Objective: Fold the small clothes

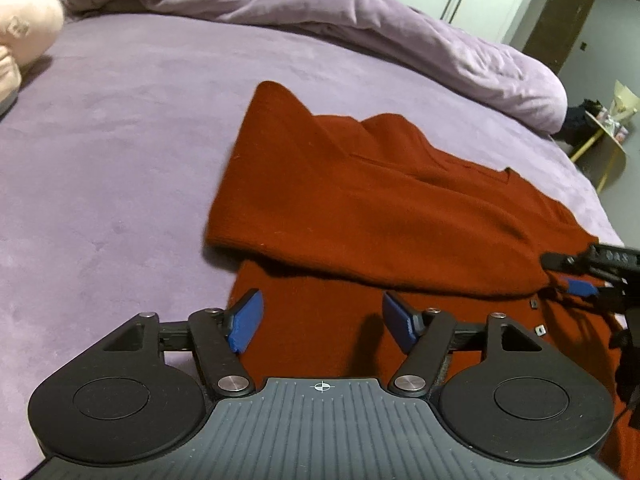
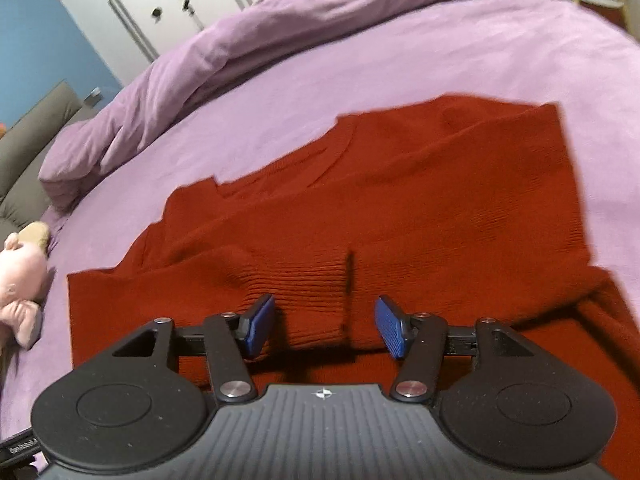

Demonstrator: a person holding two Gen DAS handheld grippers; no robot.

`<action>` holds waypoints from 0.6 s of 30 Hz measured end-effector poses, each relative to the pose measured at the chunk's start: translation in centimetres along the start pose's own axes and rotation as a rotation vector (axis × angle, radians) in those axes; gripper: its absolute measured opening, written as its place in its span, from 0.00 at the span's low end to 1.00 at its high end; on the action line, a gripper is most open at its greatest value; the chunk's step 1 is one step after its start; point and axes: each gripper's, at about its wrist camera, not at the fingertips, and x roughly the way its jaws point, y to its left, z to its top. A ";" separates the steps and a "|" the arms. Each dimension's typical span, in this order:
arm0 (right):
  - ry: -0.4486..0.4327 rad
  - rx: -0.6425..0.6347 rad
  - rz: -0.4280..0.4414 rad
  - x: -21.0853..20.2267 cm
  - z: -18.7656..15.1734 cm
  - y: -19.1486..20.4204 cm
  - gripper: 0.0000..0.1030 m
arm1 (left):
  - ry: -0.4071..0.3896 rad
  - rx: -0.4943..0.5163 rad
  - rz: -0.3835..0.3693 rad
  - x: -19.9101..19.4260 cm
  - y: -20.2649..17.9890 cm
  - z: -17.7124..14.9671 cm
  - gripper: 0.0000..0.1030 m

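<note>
A rust-red knit sweater (image 1: 360, 208) lies partly folded on the purple bed; it also fills the middle of the right wrist view (image 2: 400, 200). A sleeve with a ribbed cuff (image 2: 316, 292) lies folded across the body. My left gripper (image 1: 324, 320) is open and empty, just above the sweater's near edge. My right gripper (image 2: 324, 324) is open, its blue pads (image 2: 390, 330) on either side of the ribbed cuff without closing on it. The right gripper also shows at the right edge of the left wrist view (image 1: 580, 276).
A bunched purple duvet (image 1: 360, 24) runs along the far side of the bed. A pink plush toy (image 1: 24, 32) lies at the left, also in the right wrist view (image 2: 20, 292). A small yellow-legged side table (image 1: 604, 140) stands beyond the bed's right edge.
</note>
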 end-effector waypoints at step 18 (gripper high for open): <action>-0.251 -0.370 -0.285 -3.5 2.6 0.2 0.04 | 0.006 0.001 0.013 2.8 -2.9 2.4 0.70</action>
